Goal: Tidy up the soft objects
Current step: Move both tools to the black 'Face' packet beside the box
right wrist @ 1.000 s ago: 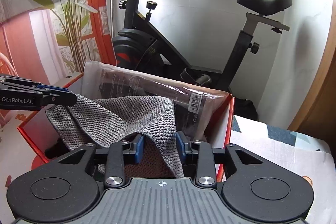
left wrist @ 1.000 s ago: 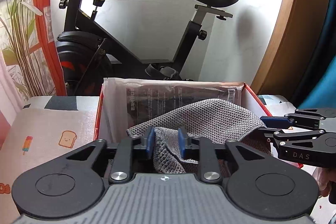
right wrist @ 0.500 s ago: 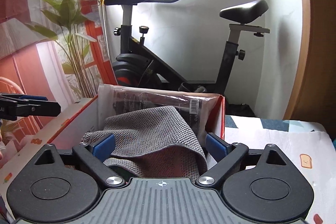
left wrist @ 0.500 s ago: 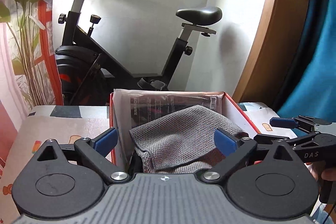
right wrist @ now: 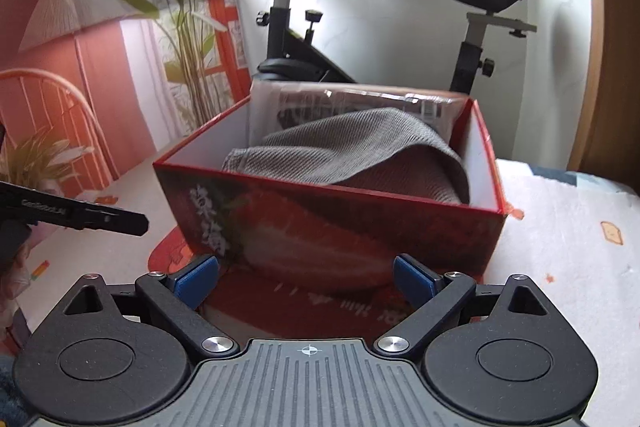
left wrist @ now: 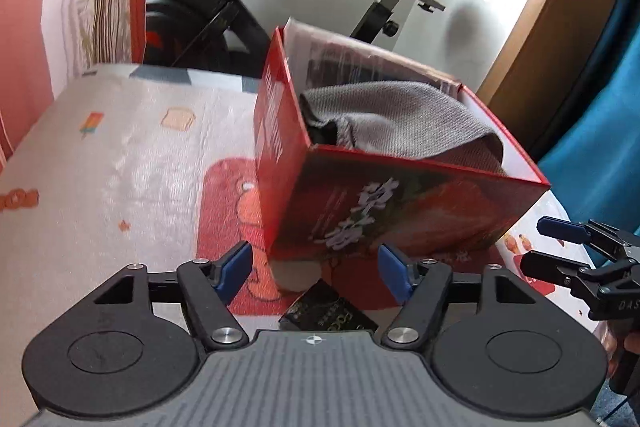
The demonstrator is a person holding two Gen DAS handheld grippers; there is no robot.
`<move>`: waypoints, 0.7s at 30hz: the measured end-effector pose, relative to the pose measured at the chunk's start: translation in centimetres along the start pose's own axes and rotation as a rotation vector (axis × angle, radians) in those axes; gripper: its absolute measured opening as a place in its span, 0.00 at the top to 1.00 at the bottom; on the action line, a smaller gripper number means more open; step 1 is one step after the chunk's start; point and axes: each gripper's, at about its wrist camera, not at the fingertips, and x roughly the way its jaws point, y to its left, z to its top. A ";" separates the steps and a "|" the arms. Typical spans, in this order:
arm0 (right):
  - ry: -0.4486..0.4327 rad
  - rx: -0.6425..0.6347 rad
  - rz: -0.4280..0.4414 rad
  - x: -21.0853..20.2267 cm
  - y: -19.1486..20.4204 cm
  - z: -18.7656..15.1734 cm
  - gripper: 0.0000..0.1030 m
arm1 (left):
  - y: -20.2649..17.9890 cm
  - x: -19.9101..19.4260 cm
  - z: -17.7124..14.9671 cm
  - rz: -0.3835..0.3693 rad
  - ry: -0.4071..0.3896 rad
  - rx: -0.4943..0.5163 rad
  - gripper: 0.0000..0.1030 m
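We have the grey knit cloth (right wrist: 360,147) lying inside the red box (right wrist: 340,227), against the plastic packet (right wrist: 360,99) at its back wall. Both our left tool (left wrist: 316,269) and right tool (right wrist: 306,277) gape empty before the box, the left having just narrowed a little. A dark packet (left wrist: 328,311) before the box may remain.

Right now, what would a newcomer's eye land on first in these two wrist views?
First the red box, open-topped, in the middle of the patterned table cover, with a grey knitted cloth heaped inside against a plastic-wrapped package. Next, the left gripper and right gripper, both open and empty just short of the box. Behind stands a black exercise bike against the white wall.
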 end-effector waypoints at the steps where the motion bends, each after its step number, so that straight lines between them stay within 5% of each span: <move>1: 0.018 0.000 0.008 0.4 0.3 -0.5 0.11 | 0.3 0.9 -0.5 -0.003 0.019 -0.014 0.36; 7: 0.118 -0.006 0.044 2.7 1.6 -2.8 0.12 | 2.5 5.0 -2.3 -0.028 0.083 -0.116 0.39; 12: 0.174 0.001 0.061 3.5 1.6 -3.8 0.13 | 3.3 5.8 -2.5 -0.081 0.107 -0.185 0.70; 21: 0.229 -0.006 0.115 4.2 2.3 -5.0 0.20 | 0.4 4.5 -4.3 -0.088 0.151 -0.163 0.71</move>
